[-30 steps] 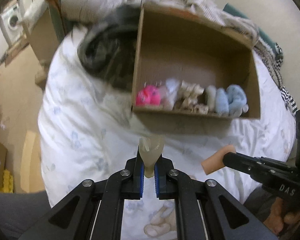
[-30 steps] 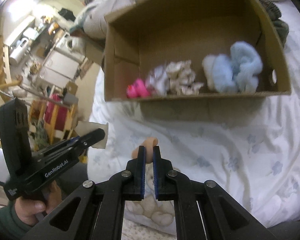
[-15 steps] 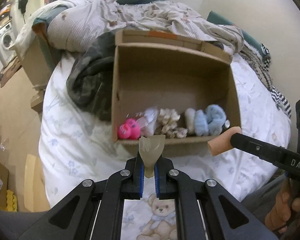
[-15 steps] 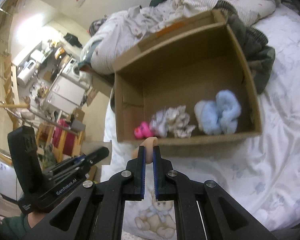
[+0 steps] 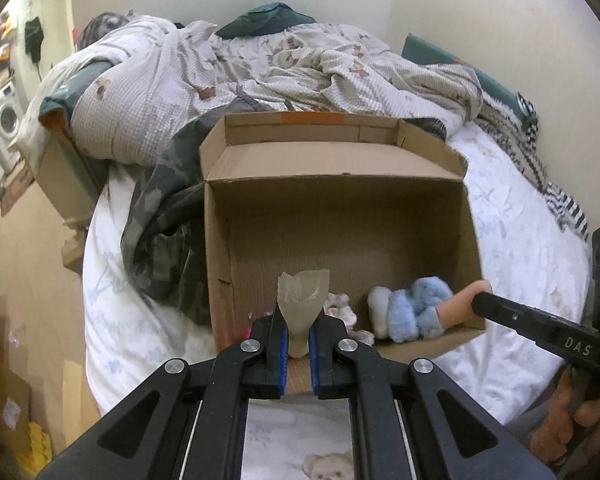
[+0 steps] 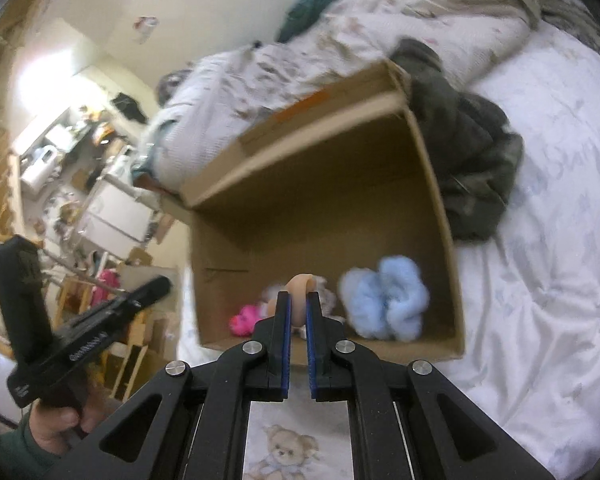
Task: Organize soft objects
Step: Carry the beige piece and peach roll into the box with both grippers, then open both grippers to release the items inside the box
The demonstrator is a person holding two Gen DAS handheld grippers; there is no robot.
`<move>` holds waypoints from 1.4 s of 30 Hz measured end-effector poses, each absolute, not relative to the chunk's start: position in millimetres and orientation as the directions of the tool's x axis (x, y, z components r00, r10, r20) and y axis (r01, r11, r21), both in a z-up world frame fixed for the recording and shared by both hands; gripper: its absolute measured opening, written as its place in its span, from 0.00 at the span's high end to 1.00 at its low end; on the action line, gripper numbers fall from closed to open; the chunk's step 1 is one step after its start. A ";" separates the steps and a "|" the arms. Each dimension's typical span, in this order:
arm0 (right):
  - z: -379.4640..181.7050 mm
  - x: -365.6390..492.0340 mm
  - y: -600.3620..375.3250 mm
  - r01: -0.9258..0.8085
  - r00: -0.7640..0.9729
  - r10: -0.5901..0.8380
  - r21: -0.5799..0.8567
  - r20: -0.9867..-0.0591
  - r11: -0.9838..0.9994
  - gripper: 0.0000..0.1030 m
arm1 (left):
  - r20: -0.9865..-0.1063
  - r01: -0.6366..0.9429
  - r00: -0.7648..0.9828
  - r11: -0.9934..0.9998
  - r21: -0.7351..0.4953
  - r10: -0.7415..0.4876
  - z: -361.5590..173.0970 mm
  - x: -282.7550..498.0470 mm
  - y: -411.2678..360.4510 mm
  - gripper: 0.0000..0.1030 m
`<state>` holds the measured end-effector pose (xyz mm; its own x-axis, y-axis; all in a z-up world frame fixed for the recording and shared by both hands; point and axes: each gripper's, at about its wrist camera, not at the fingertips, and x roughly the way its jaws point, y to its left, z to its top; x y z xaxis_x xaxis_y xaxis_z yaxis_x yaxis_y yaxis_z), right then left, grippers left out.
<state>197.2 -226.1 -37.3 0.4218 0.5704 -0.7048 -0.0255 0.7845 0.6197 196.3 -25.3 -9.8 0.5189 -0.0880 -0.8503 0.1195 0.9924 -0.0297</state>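
The big brown cardboard box [image 5: 340, 216] sits open on the white bed sheet [image 5: 512, 216], and along its near wall lie one fluffy blue and white bundle [image 5: 408, 312], one cream patterned bundle [image 5: 344, 308] and one pink bundle [image 6: 244, 318], with lots of bare floor behind them. The left gripper [image 5: 298, 344] pinches one beige sock [image 5: 302, 300] above the near rim; the right gripper [image 6: 298, 320] pinches one peach sock [image 6: 299, 292] there too
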 end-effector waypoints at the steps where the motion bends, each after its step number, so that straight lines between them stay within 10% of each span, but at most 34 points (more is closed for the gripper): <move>1: -41.8 198.6 -225.9 -0.005 0.413 0.568 0.622 -0.712 0.783 0.92 | -0.853 0.121 0.515 0.992 -0.026 -0.085 -15.0 197.8 -25.6 0.92; 26: -80.6 224.8 -202.3 0.016 0.311 0.513 0.545 -0.800 0.838 0.91 | -0.886 0.101 0.452 0.993 -0.067 -0.106 -73.3 214.3 -30.0 0.91; 42: -84.7 223.0 -202.5 0.033 0.297 0.504 0.536 -0.811 0.843 0.86 | -0.893 0.099 0.443 0.994 -0.045 -0.084 -74.5 212.5 -34.2 0.41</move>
<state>223.0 -202.5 -84.7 0.2974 0.5040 -0.8109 0.0334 0.8433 0.5364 212.5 -34.2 -74.5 0.4426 -0.0842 -0.8928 0.0986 0.9941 -0.0448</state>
